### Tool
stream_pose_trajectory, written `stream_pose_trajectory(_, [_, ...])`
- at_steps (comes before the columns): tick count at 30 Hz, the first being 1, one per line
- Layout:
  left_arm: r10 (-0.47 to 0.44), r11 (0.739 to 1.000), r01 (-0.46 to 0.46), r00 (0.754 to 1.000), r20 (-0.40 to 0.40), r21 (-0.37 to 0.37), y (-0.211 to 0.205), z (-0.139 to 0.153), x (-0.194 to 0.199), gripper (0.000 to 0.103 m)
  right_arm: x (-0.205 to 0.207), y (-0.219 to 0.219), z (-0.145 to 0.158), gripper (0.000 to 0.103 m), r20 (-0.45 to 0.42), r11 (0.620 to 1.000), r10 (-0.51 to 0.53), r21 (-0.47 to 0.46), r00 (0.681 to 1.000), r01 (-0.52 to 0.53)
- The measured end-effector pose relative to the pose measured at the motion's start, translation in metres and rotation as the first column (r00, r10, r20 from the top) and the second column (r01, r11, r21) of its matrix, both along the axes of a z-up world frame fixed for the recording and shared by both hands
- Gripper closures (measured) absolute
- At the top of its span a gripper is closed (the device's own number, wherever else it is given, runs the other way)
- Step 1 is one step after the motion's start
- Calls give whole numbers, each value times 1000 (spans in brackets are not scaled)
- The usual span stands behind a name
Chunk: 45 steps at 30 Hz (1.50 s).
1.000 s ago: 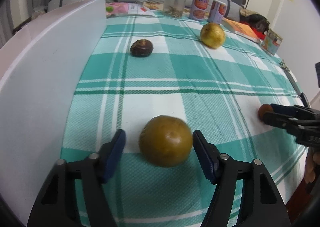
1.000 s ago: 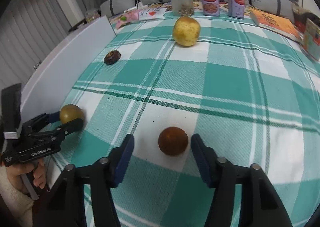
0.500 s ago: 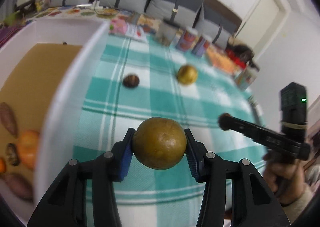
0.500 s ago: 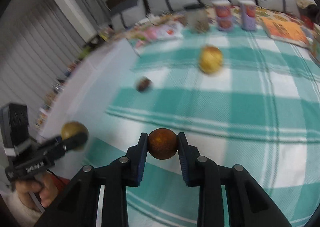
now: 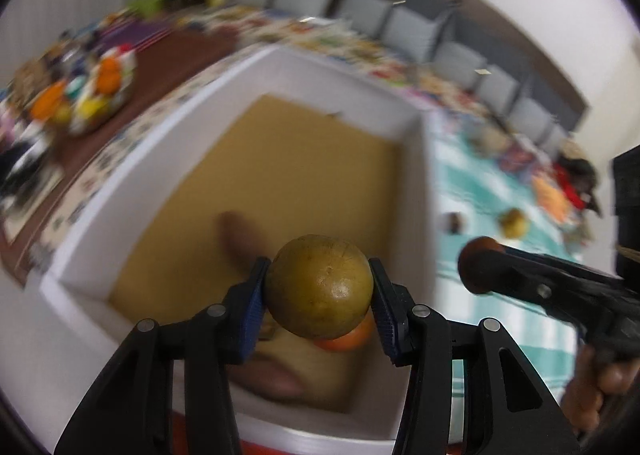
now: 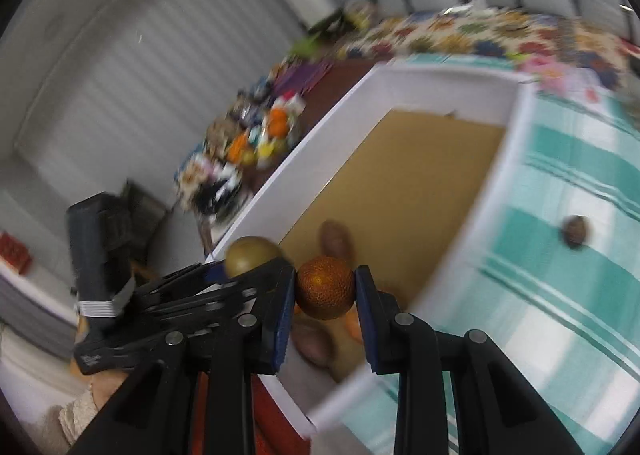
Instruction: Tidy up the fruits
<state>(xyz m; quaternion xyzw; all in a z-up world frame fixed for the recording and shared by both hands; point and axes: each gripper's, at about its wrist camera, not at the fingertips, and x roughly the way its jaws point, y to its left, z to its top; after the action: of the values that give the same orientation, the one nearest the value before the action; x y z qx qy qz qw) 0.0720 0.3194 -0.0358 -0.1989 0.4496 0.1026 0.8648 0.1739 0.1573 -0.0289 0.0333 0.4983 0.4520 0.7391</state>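
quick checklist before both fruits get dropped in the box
1. Left tool grips the green fruit: ok.
2. Right tool grips the orange fruit: ok.
3. Green fruit over the box: ok.
4. Orange fruit over the box: ok in the right wrist view.
5. Free spot below: not ok, other fruit lies right under both tools.
6. Cloth cleared: not ok, a dark fruit and a yellow fruit remain.

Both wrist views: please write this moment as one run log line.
left claw: shut on green-brown fruit | right claw: shut on orange-brown fruit | both over white box
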Motion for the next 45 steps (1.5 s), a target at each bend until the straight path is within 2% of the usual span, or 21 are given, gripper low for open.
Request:
stream_pose_trajectory(5, [69,998,-70,994,-82,-3,25,-32,-3,54,-2,68,-33,73,-19,988,73,-135,997,-75])
stream_pose_trajectory(11, [102,995,-102,989,-112,3,34,-41,-6,53,5,86,-52,73,25,967,65,-247,998,-57])
stream_pose_trajectory(14, [116,993,-114,989,-95,28,34,-37,-10,46,10,86,-55,72,52,961,47,-276,998,-31])
stream_pose_trajectory(15, [118,993,-116,989,-86,32,34,-34,-10,36,11,84,-54,71,54,961,40,-274,998,-24])
stream_pose_trajectory(16, [125,992,-122,990,-72,43,33,-30,-12,25,13,81,-51,67,58,963,29,-268,998,-12])
stream_pose_trajectory(17, [130,990,-127,990,-58,54,33,-27,-12,21,14,77,-48,63,66,967,17,-256,998,0])
stream_pose_trajectory(18, [137,988,-135,990,-34,72,31,-21,-14,16,14,70,-42,50,80,971,5,-237,997,14])
stream_pose_trajectory(19, [140,987,-138,990,-12,82,28,-14,-15,13,14,65,-36,29,98,975,-10,-221,995,32])
stream_pose_trajectory(21, [131,986,-133,991,30,95,19,-2,-16,11,12,48,-20,8,148,982,-44,-178,988,71])
stream_pose_trajectory(24, [96,988,-106,991,89,113,-2,16,-17,10,8,10,4,4,242,984,-102,-120,965,134])
stream_pose_trajectory(25, [74,989,-87,991,113,120,-13,23,-17,10,6,-8,10,1,276,981,-127,-107,953,161])
stream_pose_trajectory(28, [-1,991,-22,986,168,135,-49,38,-16,8,-2,-64,19,0,369,967,-202,-73,907,245])
stream_pose_trajectory(32, [-148,985,124,964,219,122,-116,46,-9,7,-15,-157,-5,0,461,915,-300,-107,835,388])
stream_pose_trajectory(35, [-267,963,248,939,219,109,-169,35,1,6,-17,-223,-50,0,471,845,-353,-211,808,492])
stream_pose_trajectory(36, [-301,953,284,931,206,107,-185,30,5,6,-17,-250,-72,0,463,805,-375,-266,803,530])
stream_pose_trajectory(39, [-404,914,391,900,162,105,-235,2,19,6,-21,-304,-106,0,446,729,-454,-312,771,609])
stream_pose_trajectory(42, [-471,879,458,876,102,128,-280,-38,34,6,-27,-350,-129,0,431,659,-541,-317,722,682])
stream_pose_trajectory(45, [-501,860,489,863,62,145,-305,-73,48,6,-27,-369,-138,0,403,637,-582,-314,706,704])
